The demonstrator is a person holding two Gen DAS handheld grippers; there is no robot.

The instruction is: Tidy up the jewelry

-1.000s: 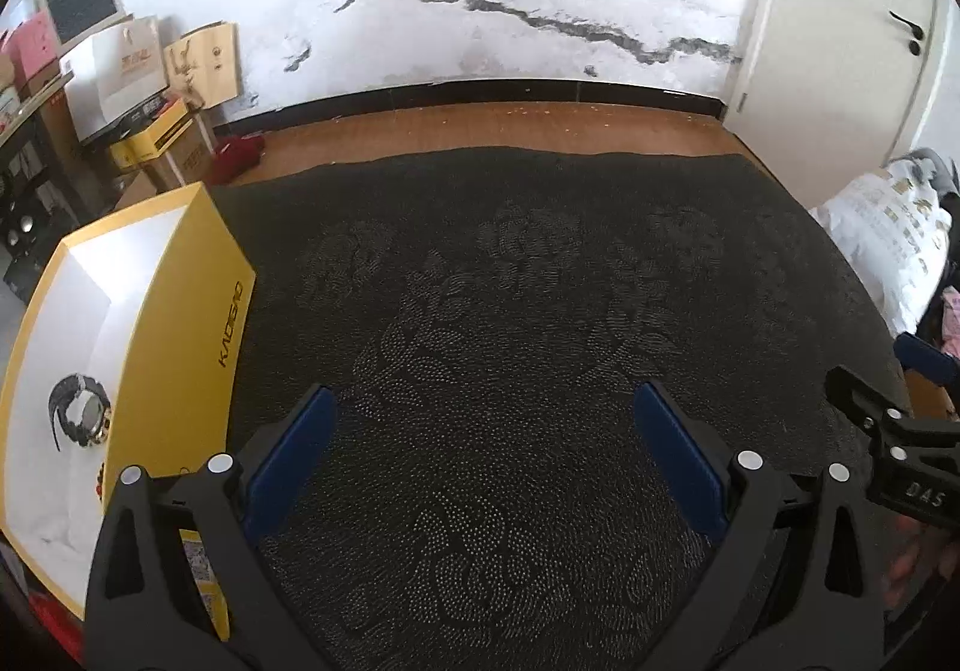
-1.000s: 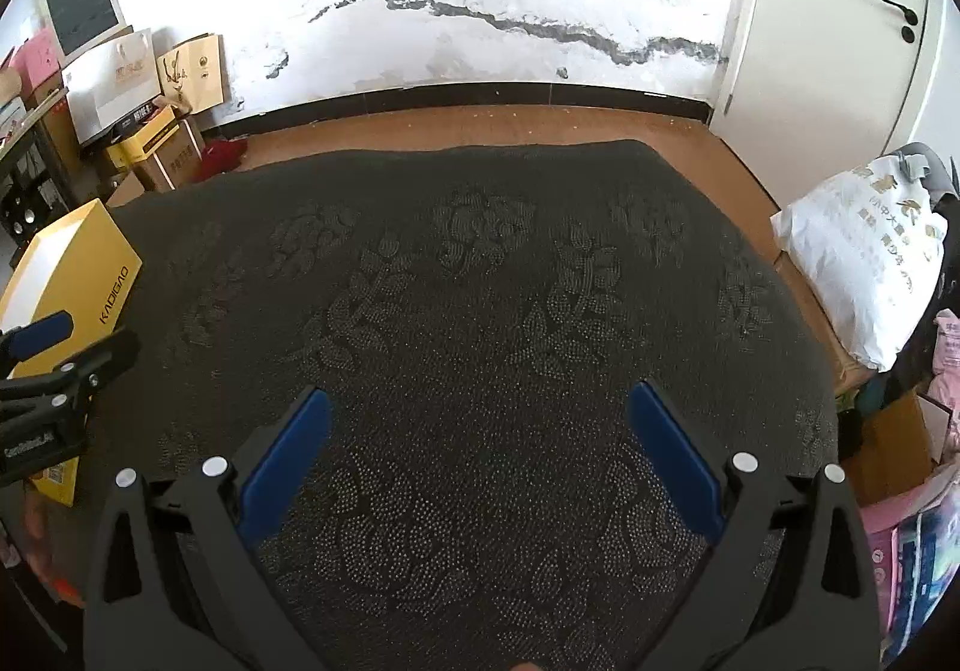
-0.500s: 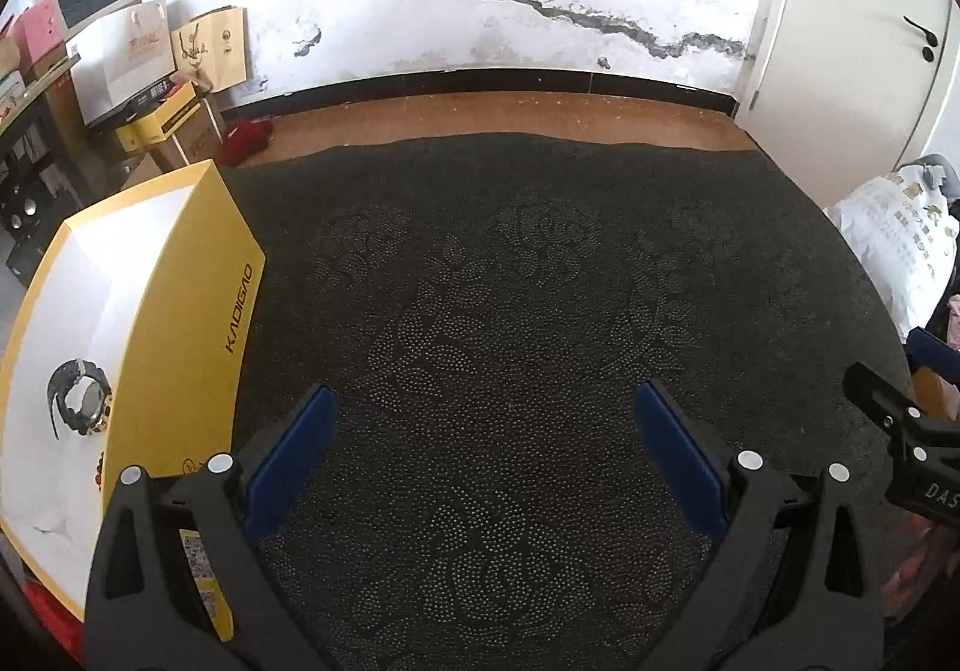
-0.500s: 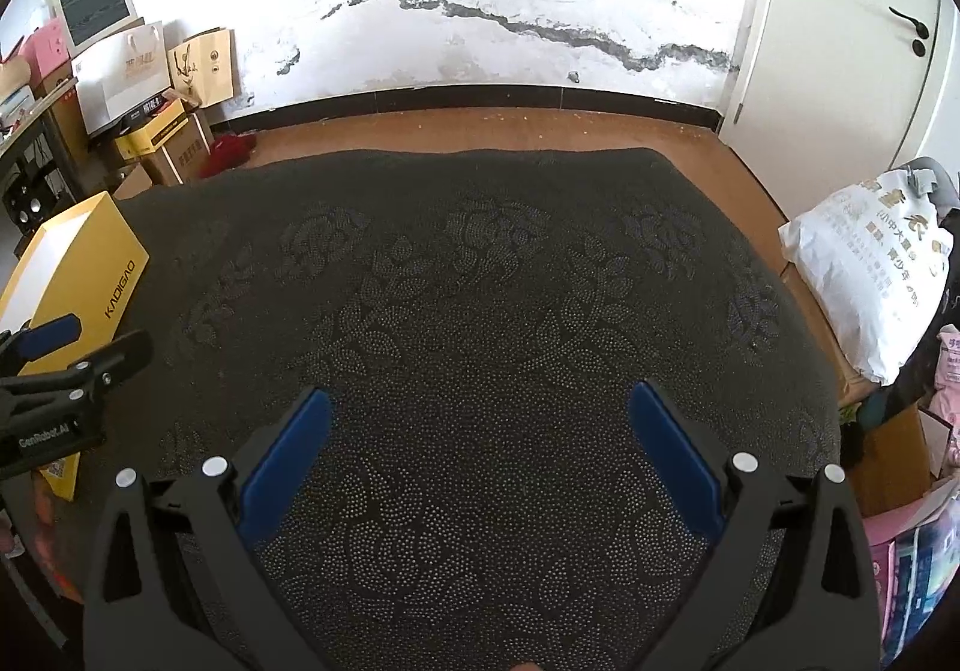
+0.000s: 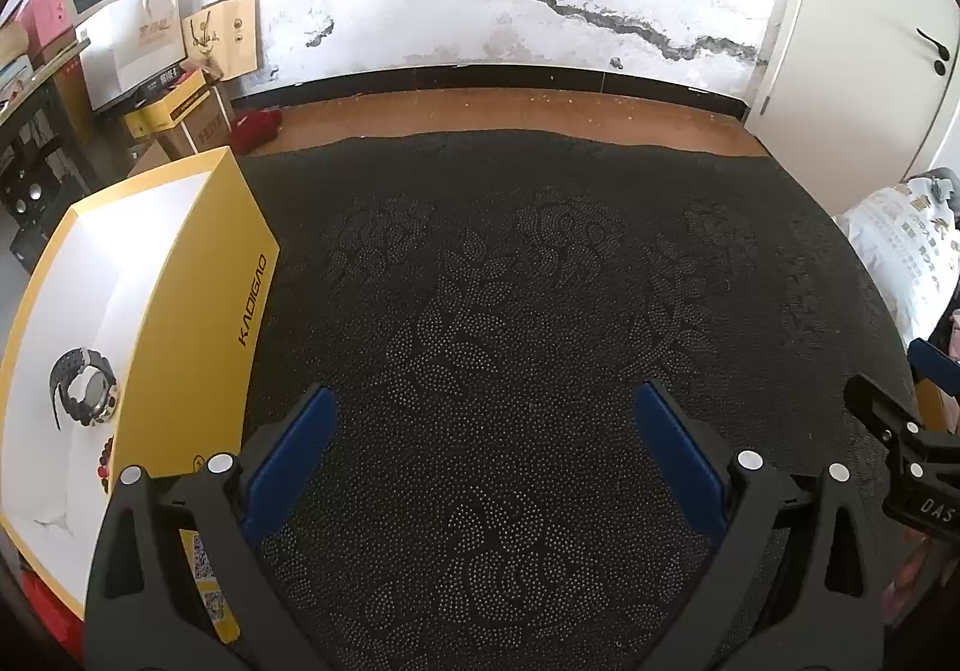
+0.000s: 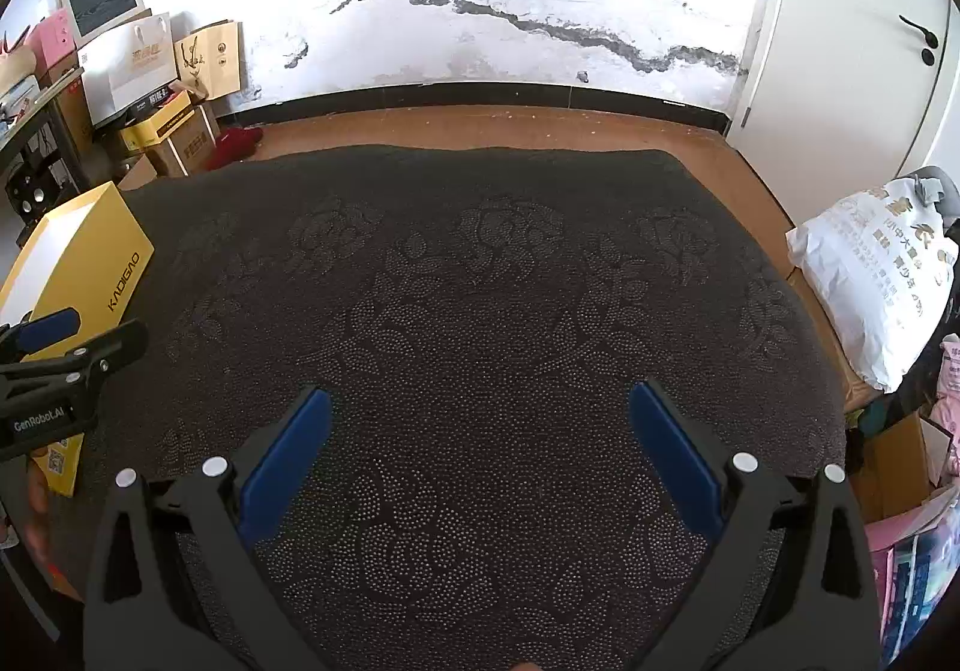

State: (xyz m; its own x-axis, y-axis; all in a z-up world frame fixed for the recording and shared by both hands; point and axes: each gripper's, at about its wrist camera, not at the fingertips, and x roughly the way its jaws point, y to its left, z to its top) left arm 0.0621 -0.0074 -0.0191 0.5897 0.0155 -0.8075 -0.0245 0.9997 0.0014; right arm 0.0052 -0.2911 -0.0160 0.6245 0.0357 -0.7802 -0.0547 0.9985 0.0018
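An open yellow box [image 5: 198, 323] with a white inside sits at the left edge of the dark patterned cloth [image 5: 540, 311]. A black and silver watch [image 5: 84, 389] lies inside it, with a dark red bead bracelet [image 5: 105, 464] just below. The box also shows in the right wrist view [image 6: 90, 257]. My left gripper [image 5: 483, 413] is open and empty, to the right of the box. My right gripper [image 6: 480, 410] is open and empty over the middle of the cloth. Each gripper shows at the edge of the other's view.
Cardboard boxes and paper bags [image 5: 174, 65] stand by the far left wall. A white sack [image 6: 876, 275] lies off the right edge of the cloth. A white door [image 5: 870, 41] is at the back right. A wooden floor strip [image 5: 510, 110] runs behind the cloth.
Both views have pulled back and tilted up slightly, so more of the far wall and floor shows. Both grippers stay open and empty.
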